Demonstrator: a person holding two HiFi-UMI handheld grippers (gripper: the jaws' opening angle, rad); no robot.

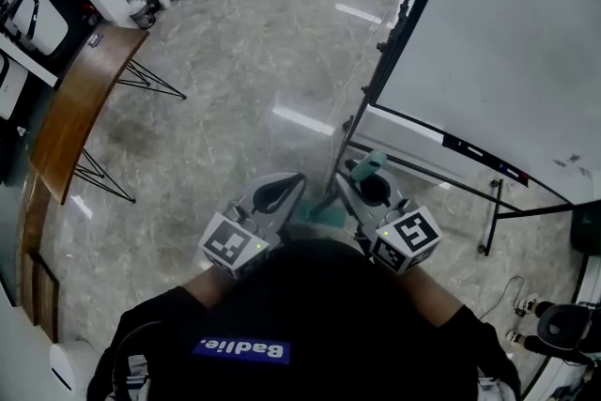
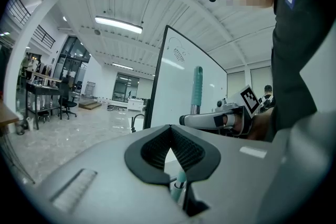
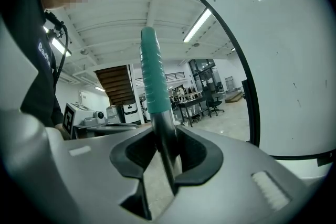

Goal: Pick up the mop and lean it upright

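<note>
Right gripper (image 3: pixel 166 139): I have it clamped on the mop handle (image 3: pixel 153 78), which stands upright at centre frame.
Left gripper (image 2: pixel 169 129): jaws together, nothing between them.
Whiteboard (image 1: pixel 498 42): upper right.

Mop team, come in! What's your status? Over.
Right gripper jaws clamped on mop handle, handle near upright. Left gripper jaws shut, empty. Whiteboard close beside mop.

Mop (image 1: pixel 373 162) in right claw (image 1: pixel 355 184)

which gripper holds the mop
The right gripper: the mop is clamped by its pole between the jaws. The left gripper has its jaws together on nothing.
</note>
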